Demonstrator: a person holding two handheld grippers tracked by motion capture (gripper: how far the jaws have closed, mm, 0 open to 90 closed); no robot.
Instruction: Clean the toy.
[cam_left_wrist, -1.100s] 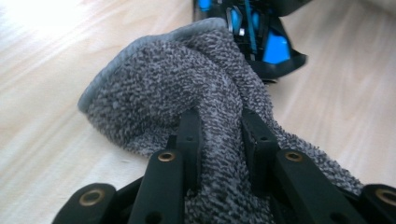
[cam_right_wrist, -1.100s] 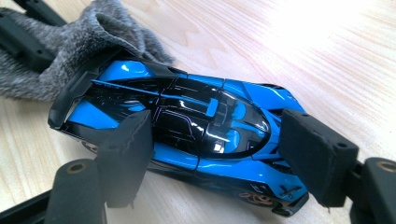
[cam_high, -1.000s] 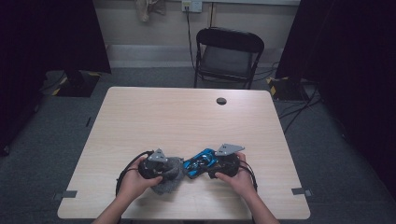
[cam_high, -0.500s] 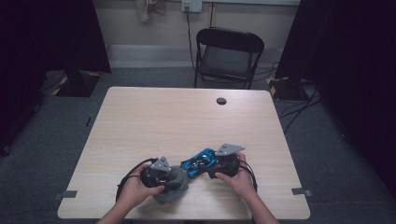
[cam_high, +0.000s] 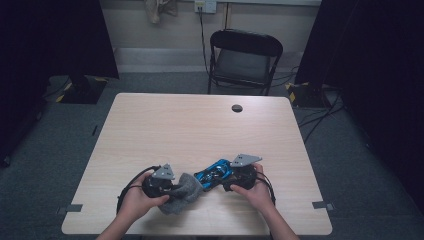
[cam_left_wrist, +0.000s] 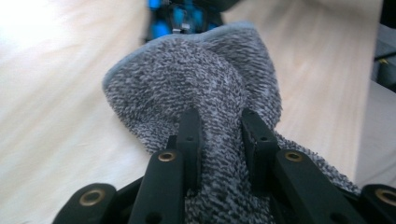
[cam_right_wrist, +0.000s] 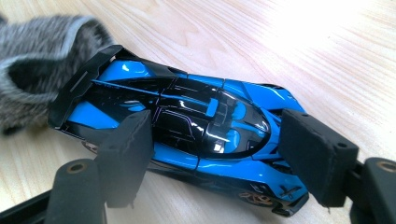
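The blue toy car (cam_right_wrist: 187, 135) lay in the lower middle of the high view, near the front edge of the table (cam_high: 200, 125), its black rear wing toward the grey cloth (cam_left_wrist: 210, 79) on its left. In the right gripper view we saw the car from above, stretching from the left of the frame down to the lower right, with the right gripper (cam_right_wrist: 224, 163) set across its body: one pad against the near side by the rear, the other at the nose end. The jaws stood wide, and they seemed to bear on the car, so we read it as held steady against the tabletop.

The cloth sat just left of the car, and we could not tell whether it touched the wing. The left gripper (cam_left_wrist: 219, 140) had its jaws drawn close together on a bunched fold of the knit, which rose in a soft hump above the pads, with blue blurred behind it at the top of that frame. In the high view the left gripper (cam_high: 161, 182) and the right gripper (cam_high: 235, 175) sat close together, each in a hand.

We judged the step to be wiping the car with the cloth, with the wipe about to start. The next move would call for carrying the bunched cloth over the wing and roof while the right grip kept the car from sliding or rolling.
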